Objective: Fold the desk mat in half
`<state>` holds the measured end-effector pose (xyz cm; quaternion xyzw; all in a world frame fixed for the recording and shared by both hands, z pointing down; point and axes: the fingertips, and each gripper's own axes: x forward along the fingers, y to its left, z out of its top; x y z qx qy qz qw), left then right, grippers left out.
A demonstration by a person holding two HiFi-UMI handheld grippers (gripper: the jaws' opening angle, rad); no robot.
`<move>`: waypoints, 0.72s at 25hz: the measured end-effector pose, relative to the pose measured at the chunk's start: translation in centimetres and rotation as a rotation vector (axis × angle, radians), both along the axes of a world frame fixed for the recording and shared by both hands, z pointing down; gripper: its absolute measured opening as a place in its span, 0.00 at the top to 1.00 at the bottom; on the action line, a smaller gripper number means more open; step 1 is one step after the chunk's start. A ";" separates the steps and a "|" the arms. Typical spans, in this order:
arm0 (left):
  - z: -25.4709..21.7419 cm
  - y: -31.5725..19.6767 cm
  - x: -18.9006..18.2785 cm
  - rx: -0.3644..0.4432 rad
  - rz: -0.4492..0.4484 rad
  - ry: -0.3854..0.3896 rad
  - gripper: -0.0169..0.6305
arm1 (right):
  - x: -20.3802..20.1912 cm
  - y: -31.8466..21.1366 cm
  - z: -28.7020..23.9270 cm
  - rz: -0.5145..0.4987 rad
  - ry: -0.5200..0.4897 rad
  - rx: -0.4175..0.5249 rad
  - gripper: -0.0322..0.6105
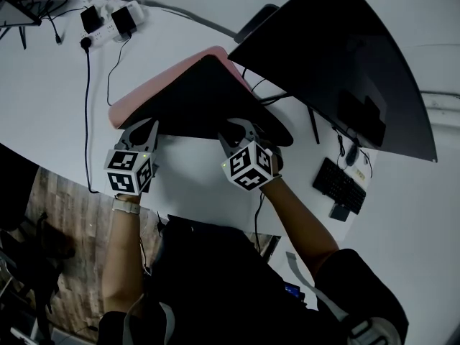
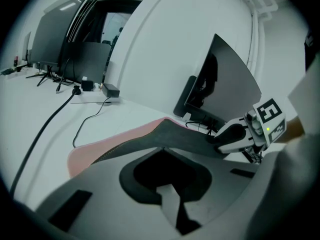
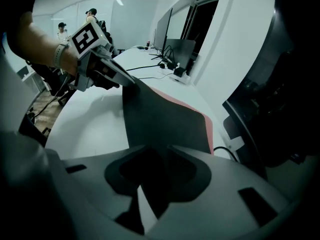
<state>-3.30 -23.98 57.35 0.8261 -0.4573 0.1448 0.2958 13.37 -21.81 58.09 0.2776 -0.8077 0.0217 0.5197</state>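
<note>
Head view: desk mat point(image 1: 144, 92), pink face and dark underside, on the white desk point(image 1: 43, 85) between its front edge and the monitor point(image 1: 338, 63). The left gripper point(image 1: 140, 131) and right gripper point(image 1: 241, 131) hold its near edge up off the desk, one at each near corner, so the fold looks begun, with that edge yet to be carried to the far edge. Left gripper view: jaws closed on the mat's corner, the dark sheet running across to the right gripper, no legible writing. Right gripper view: jaws pinched on the dark sheet at the opposite corner, with only square marker patterns on the gripper cubes and no brand or label readable.
</note>
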 end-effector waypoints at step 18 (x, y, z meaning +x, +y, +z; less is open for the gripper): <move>1.8 3.3 -0.2 -0.100 0.069 -0.017 0.96 | 0.3 -4.0 3.2 0.031 0.035 -0.017 0.85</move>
